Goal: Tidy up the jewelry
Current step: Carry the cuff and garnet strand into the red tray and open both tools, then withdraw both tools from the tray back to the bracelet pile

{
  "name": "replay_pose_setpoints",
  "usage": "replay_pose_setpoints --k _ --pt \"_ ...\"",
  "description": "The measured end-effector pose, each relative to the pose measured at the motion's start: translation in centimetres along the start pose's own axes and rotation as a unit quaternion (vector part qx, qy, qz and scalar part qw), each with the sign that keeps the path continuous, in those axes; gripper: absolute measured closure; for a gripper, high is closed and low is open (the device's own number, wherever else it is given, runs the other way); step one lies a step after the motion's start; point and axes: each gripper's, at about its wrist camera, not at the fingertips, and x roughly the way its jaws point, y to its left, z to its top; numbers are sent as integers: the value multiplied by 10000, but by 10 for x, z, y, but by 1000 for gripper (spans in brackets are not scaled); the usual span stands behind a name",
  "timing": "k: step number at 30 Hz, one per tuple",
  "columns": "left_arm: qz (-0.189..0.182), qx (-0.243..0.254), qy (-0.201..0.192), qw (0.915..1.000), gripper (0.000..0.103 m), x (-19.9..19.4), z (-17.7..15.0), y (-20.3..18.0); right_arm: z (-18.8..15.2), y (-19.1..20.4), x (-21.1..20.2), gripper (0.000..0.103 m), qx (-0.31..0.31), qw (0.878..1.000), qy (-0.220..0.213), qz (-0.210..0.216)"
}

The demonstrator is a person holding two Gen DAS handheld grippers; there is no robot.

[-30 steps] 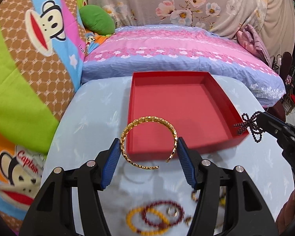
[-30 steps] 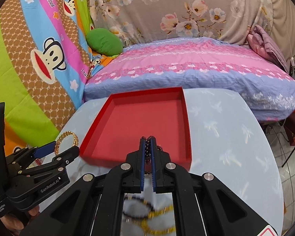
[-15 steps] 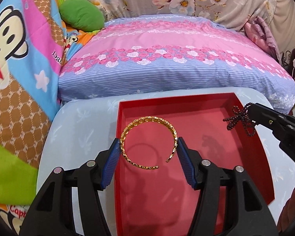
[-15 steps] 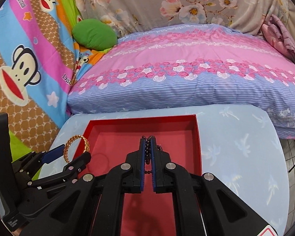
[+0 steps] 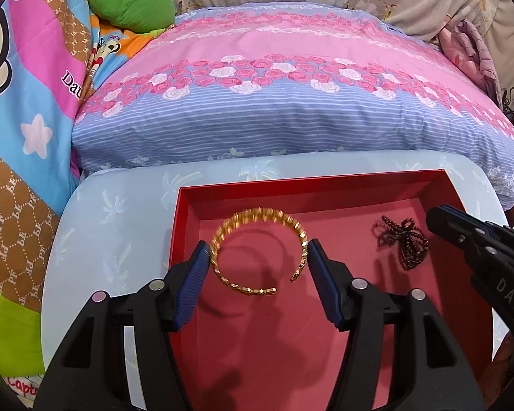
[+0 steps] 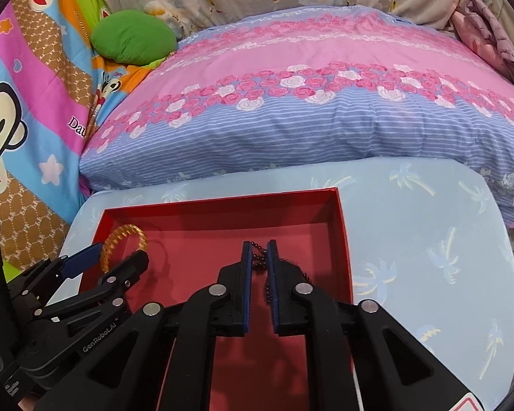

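Depositing jewelry into the red tray (image 5: 442, 185) is judged the step in hand. The gold bangle (image 5: 257, 253) is held between the spread jaws of the left gripper (image 5: 258, 263), above the tray's left half, its open ends turned toward the camera. The jaws of the right gripper (image 6: 258, 267) are opening, a narrow gap showing between the pads (image 6: 246, 274), and the dark bead chain (image 6: 262, 257) is seen between them. The next move is judged to call for a full release of the chain and a widening of the left jaws so that the bangle drops inside the tray's walls. The chain is shown in the left wrist view as a loose bunch over the tray's right half, off the right gripper's tip; whether it has landed cannot be told. Only the right wrist view shows the parted pads and the bare bench (image 6: 428, 239) right of the tray.
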Motion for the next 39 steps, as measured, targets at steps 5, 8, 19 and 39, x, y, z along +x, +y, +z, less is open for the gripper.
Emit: replay_pose_setpoints --k 5,8,19,39 --pt "42 20 -97 9999 43 -8 -2 -2 -4 5 -14 80 -155 9996 -191 -135" --pt "14 6 -138 9999 43 -18 -4 -3 -8 10 -26 76 -220 9993 -278 -143" --pt "-45 -9 -475 9989 43 -89 -32 -9 -41 33 -101 66 -451 9958 -775 -178" --pt "-316 -164 -550 9978 42 -185 -166 -8 -181 30 -200 64 -381 9956 -828 -204"
